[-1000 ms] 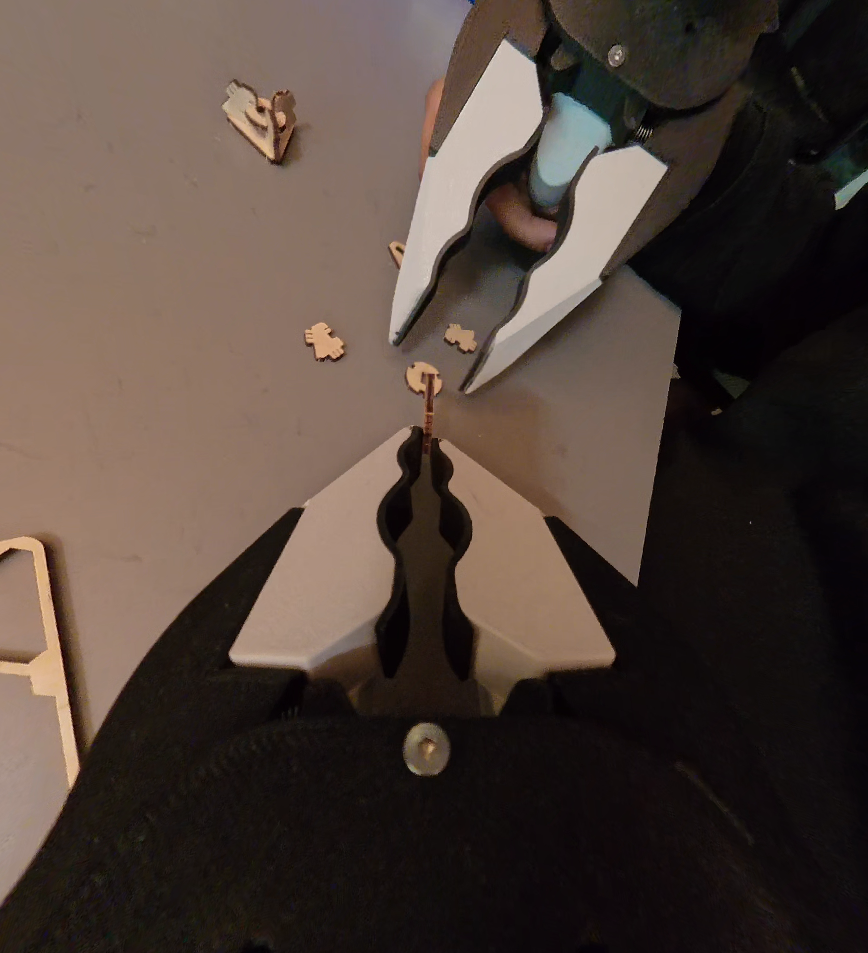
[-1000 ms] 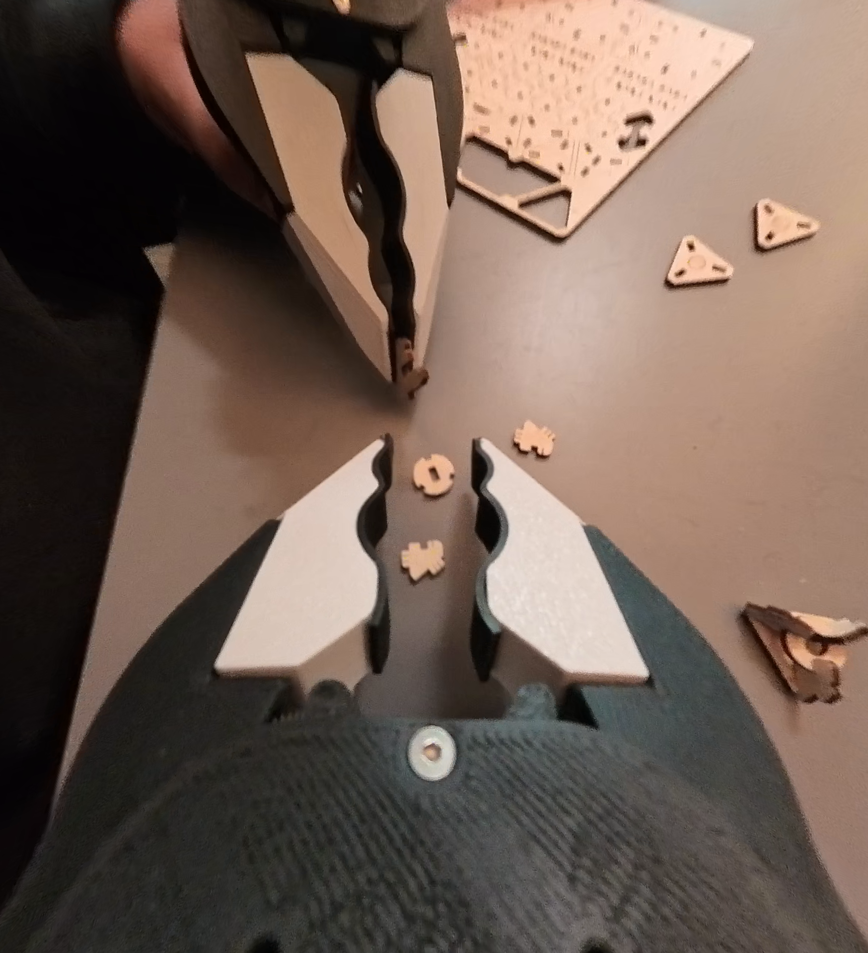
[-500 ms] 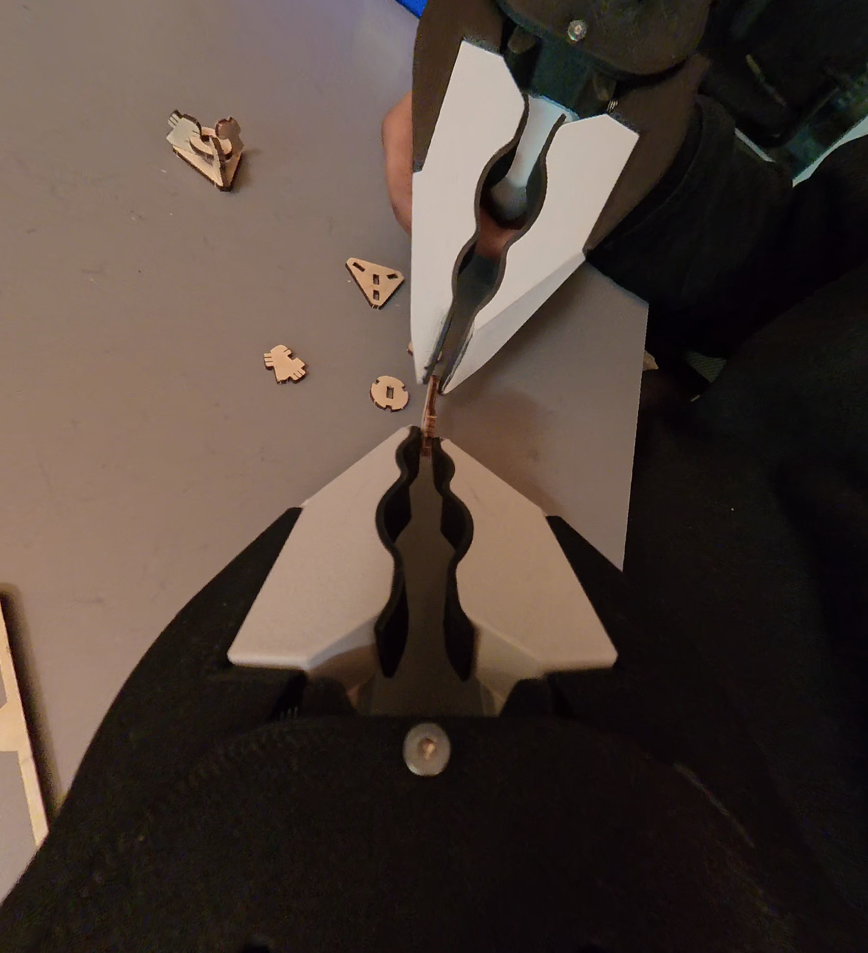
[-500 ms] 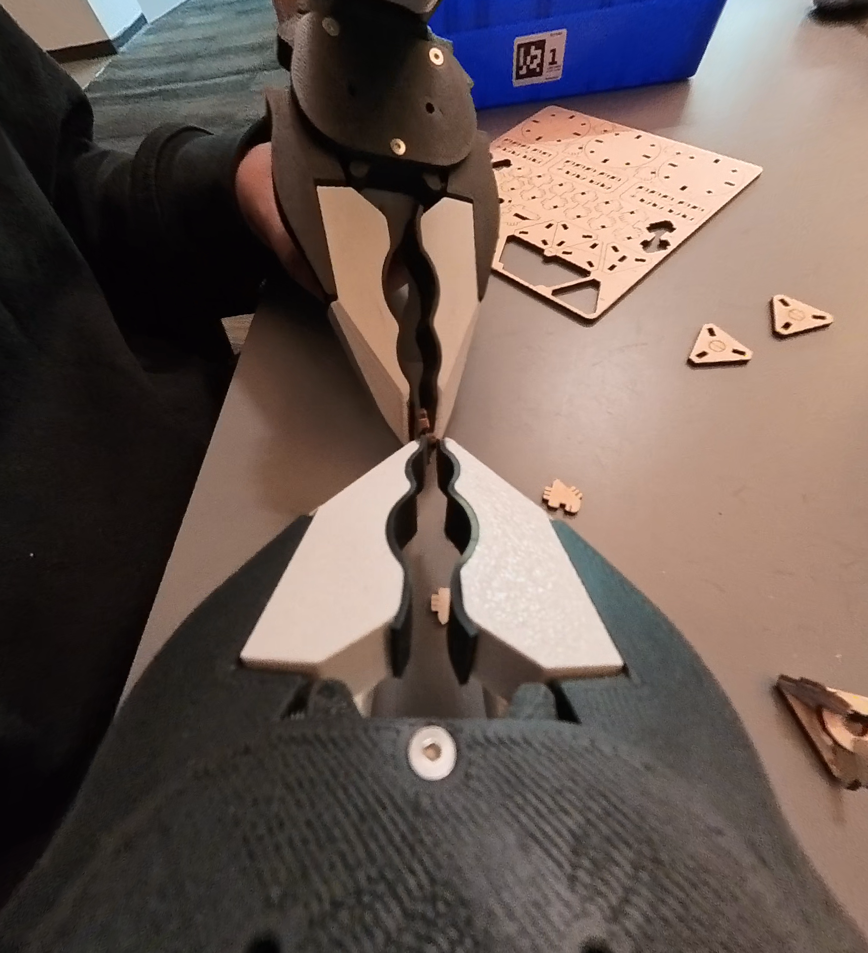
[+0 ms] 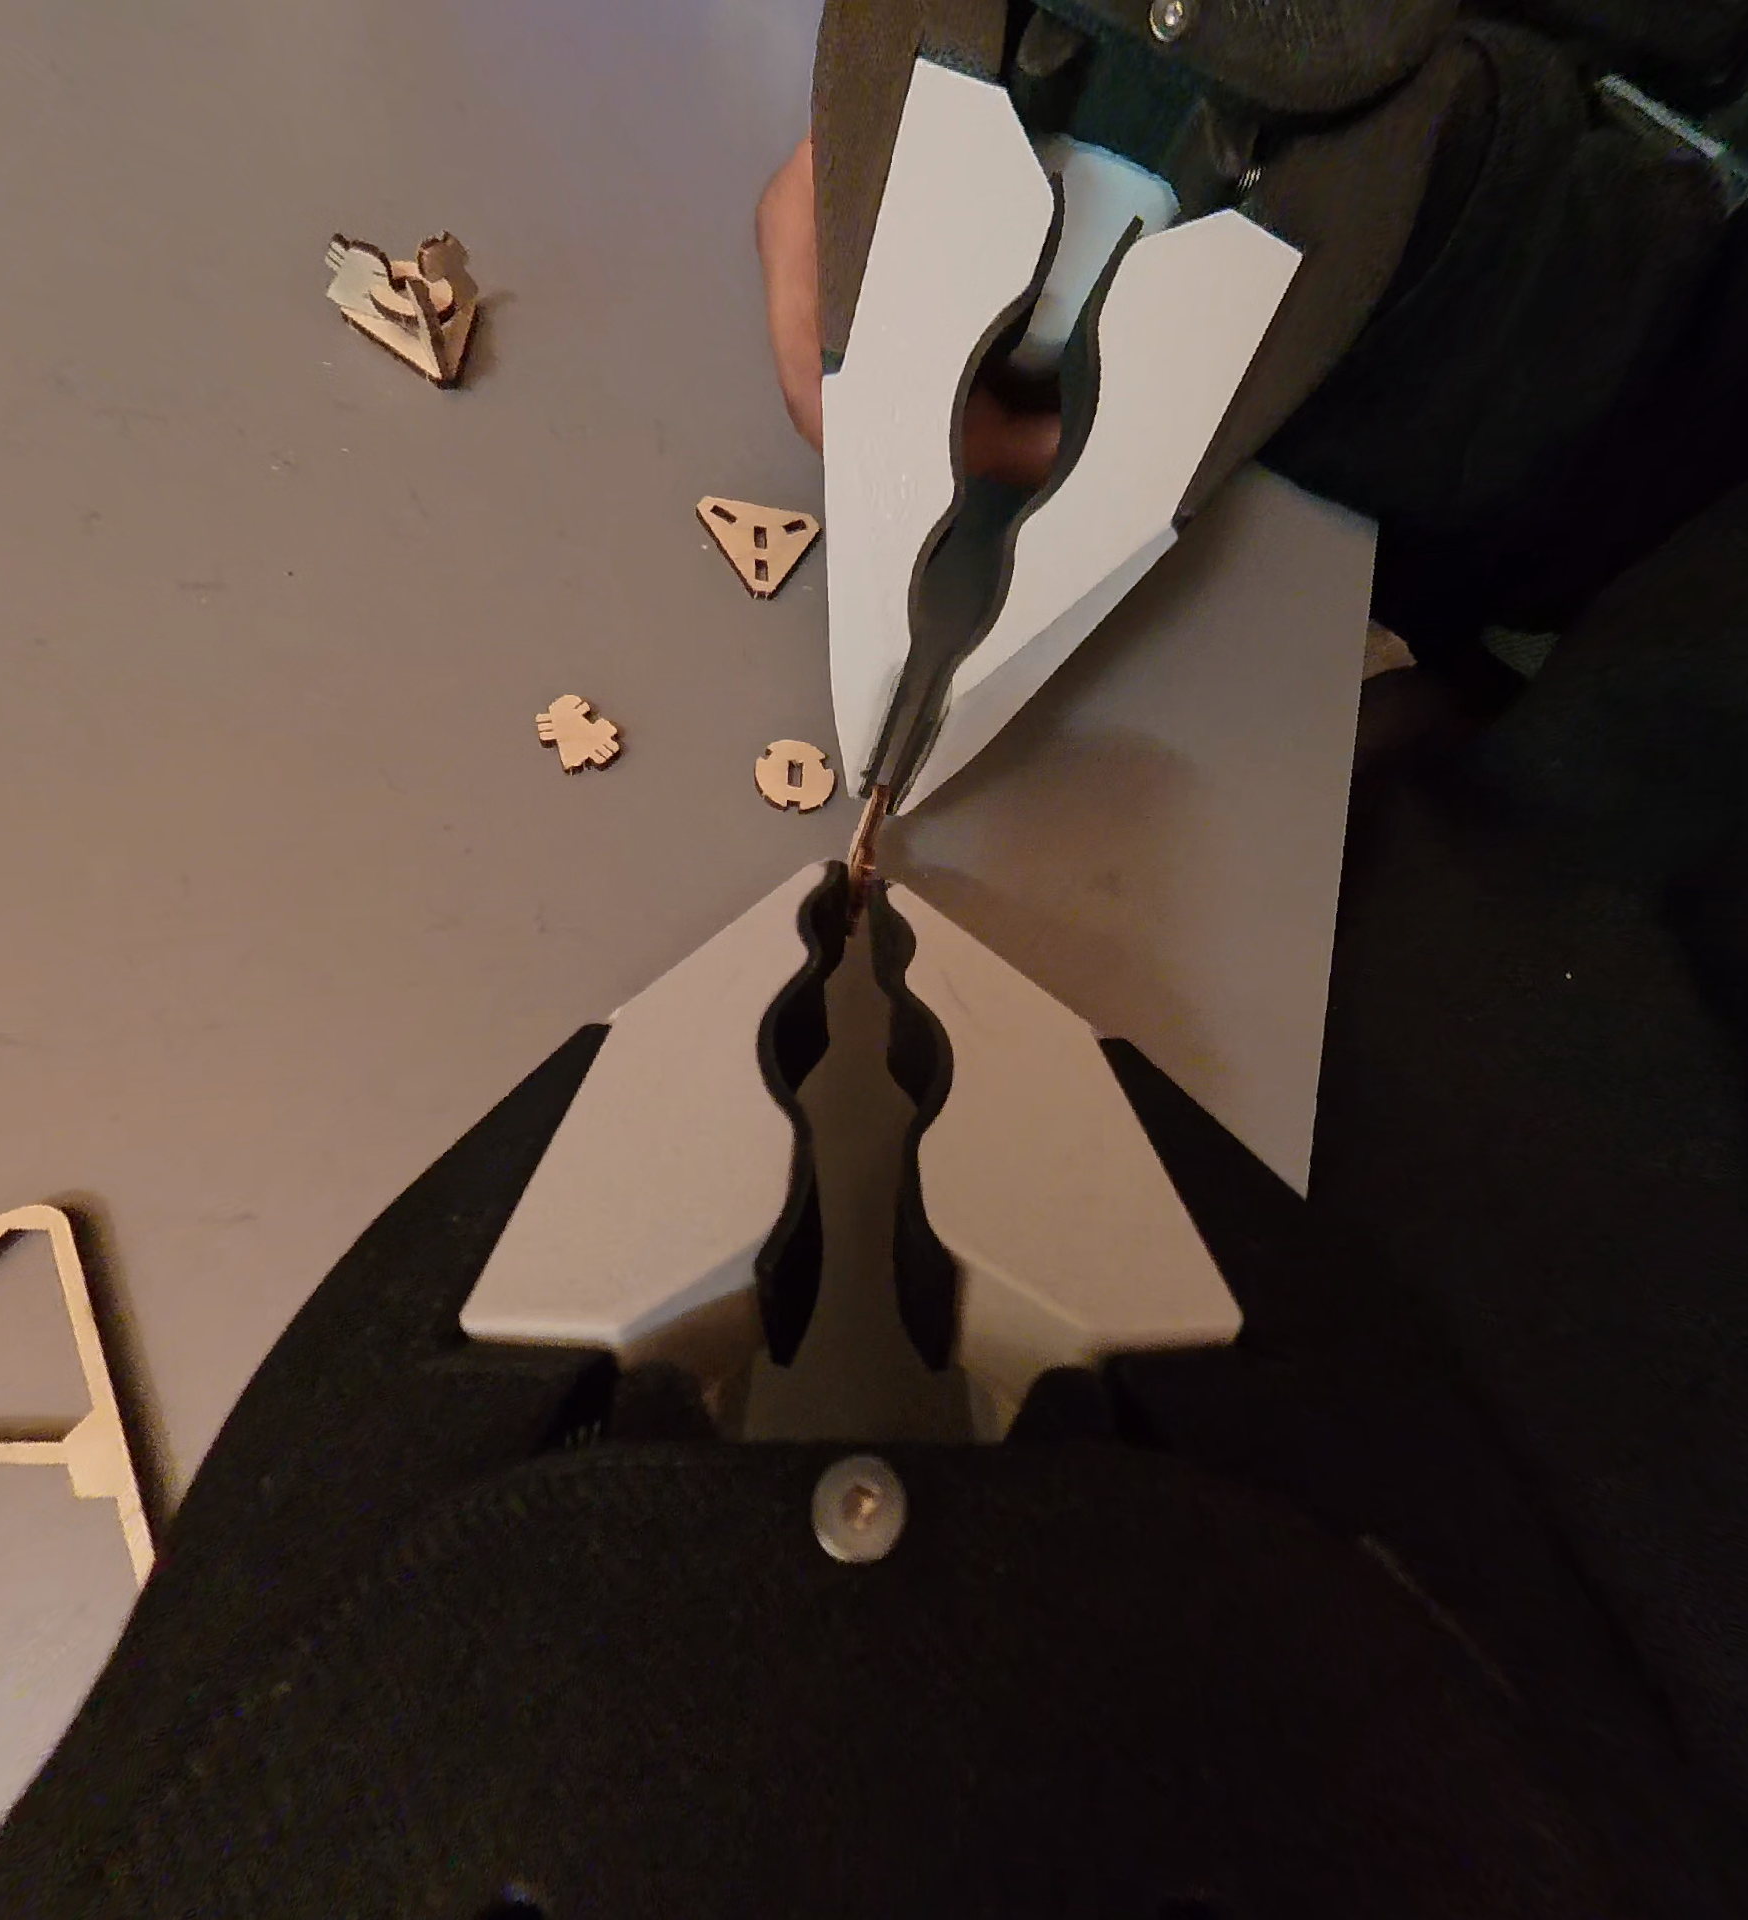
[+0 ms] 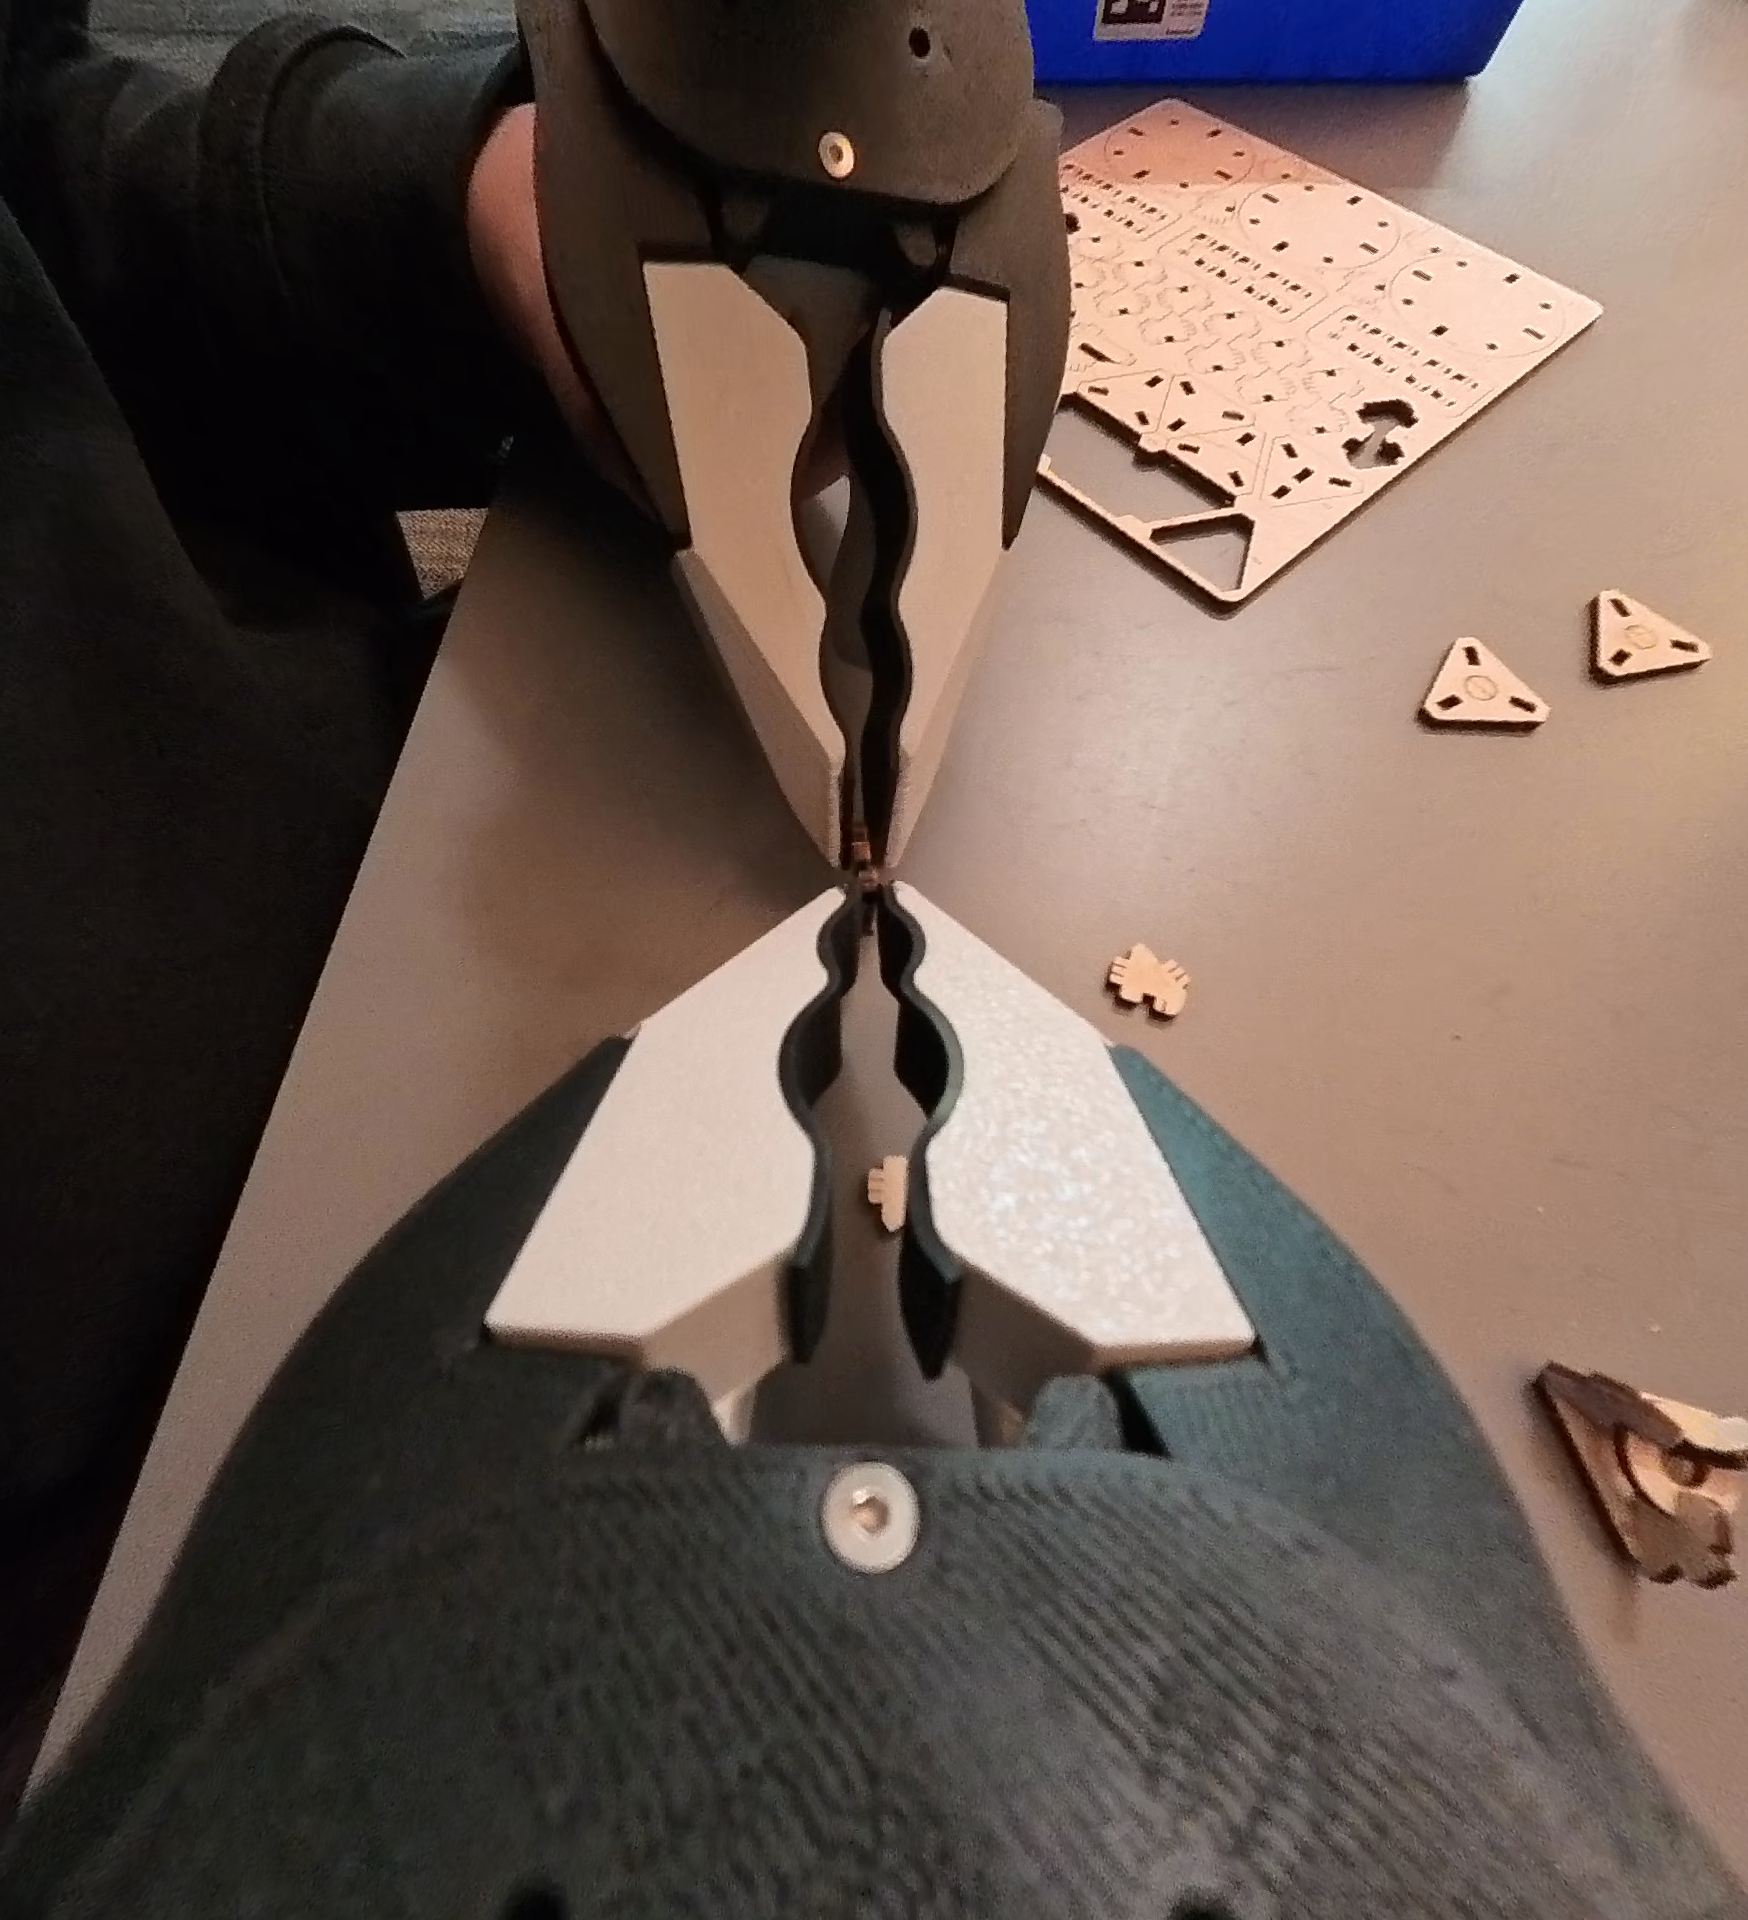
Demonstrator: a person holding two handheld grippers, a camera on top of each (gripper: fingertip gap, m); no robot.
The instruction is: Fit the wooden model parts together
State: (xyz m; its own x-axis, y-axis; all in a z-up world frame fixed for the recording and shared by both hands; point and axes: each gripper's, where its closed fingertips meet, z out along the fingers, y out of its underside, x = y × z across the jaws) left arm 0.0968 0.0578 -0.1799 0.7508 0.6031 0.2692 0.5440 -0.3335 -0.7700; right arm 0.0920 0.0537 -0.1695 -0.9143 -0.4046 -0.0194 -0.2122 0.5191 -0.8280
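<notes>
Wooden piece [image 5: 867, 844] pinched tip-to-tip, prob. by both grippers

- your right gripper [image 6: 865, 902] is pinched tight on a thin wooden piece [image 6: 863, 883], seen edge-on at the very tips.
- the left gripper [image 6: 862, 844] comes in from above, nose to nose with yours, closed on a thin wooden bit of its own.
- a small notched cutout [image 6: 1147, 981] lies just right of your fingers, another [image 6: 888, 1195] shows between them.
- two wooden triangles [image 6: 1483, 690] sit well off right, near the cut-out sheet [image 6: 1369, 343].
- a small assembled wooden model [image 6: 1670, 1460] rests at lower right on the grey table [image 6: 1265, 1091].
</notes>
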